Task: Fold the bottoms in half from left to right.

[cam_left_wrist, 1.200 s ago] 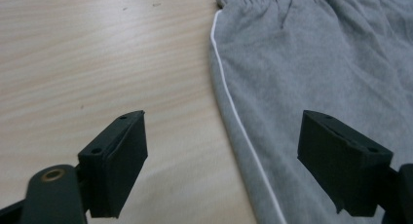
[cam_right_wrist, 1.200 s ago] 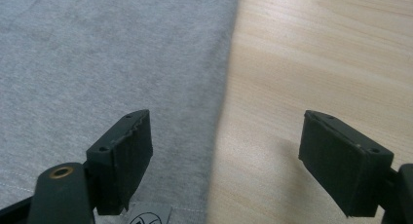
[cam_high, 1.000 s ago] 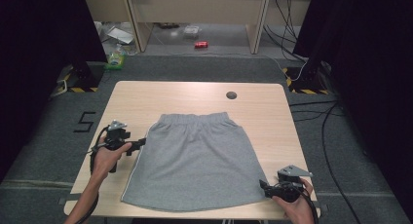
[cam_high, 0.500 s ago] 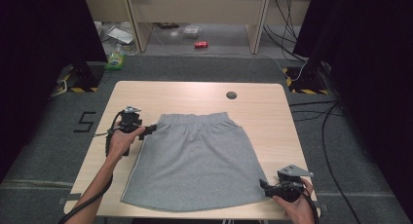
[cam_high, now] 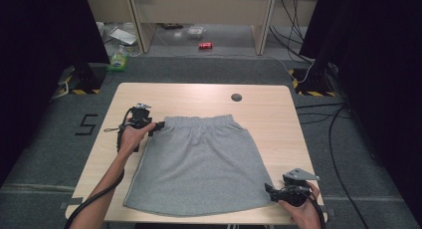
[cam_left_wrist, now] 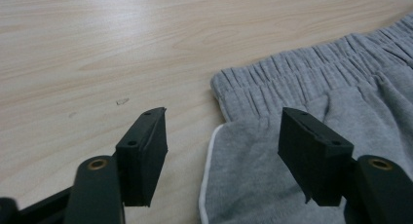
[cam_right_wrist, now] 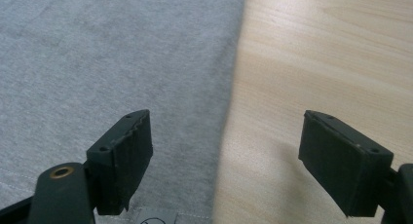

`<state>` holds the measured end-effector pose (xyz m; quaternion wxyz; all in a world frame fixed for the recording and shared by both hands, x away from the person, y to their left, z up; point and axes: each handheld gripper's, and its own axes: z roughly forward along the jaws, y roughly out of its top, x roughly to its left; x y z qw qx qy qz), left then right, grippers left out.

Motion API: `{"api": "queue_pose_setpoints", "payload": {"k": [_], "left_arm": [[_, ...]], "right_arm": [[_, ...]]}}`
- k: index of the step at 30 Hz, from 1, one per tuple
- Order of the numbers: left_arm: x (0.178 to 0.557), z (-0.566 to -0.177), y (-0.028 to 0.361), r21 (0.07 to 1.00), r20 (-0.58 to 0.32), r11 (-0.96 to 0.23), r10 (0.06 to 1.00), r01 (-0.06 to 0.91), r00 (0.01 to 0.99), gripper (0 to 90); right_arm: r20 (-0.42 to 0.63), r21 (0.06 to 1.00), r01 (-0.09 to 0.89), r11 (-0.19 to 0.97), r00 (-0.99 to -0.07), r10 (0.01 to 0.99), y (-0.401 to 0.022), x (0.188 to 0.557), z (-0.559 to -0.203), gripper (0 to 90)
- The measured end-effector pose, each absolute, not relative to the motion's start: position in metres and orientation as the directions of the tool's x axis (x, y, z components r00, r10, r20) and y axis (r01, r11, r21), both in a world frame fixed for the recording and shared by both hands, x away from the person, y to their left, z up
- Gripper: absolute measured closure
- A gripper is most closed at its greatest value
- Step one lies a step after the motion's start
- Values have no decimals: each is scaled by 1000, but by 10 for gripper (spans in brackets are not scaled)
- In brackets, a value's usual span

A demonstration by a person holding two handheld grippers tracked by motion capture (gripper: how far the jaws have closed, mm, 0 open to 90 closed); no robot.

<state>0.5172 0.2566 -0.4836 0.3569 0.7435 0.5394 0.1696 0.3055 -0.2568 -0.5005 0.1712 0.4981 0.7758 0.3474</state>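
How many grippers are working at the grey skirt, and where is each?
2: the left gripper at the skirt's waistband corner, the right gripper at its near right hem corner.

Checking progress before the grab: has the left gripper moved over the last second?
Yes. The left gripper went up the skirt's left edge to its waistband corner, toward the table's far edge, jaws closing but open.

Skirt [cam_high: 196, 164]: lies flat mid-tabletop [cam_high: 268, 109], waistband away from me.
Left gripper [cam_high: 158, 126]: I hold it at the waistband's left corner.
Right gripper [cam_high: 269, 190]: at the hem's right corner.
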Motion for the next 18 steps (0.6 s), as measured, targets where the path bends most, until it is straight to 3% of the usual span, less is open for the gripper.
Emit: {"api": "queue_pose_setpoints", "payload": {"k": [18], "left_arm": [[549,-497,231,657,-112,-196,929,728,352,450]], "right_arm": [[79,708,652,270,-453,888,-255,306,-501,206]]}}
